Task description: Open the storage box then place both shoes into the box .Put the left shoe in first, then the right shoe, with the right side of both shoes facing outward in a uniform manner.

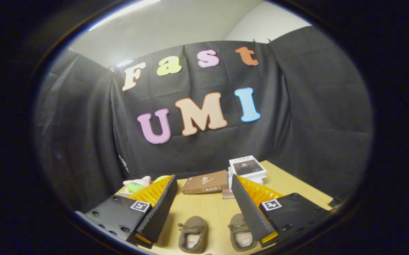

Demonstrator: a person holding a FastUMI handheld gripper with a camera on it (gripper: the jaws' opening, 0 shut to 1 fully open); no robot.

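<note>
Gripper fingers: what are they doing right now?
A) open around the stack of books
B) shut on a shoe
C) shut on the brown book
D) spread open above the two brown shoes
D: the gripper is wide open, with the left brown shoe between its fingers and the right brown shoe by the right finger, neither gripped.

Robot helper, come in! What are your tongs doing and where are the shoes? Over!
Tongs open, holding nothing. Two brown shoes side by side on the table, between the fingers. Brown box and books beyond, nothing blocking.
</note>
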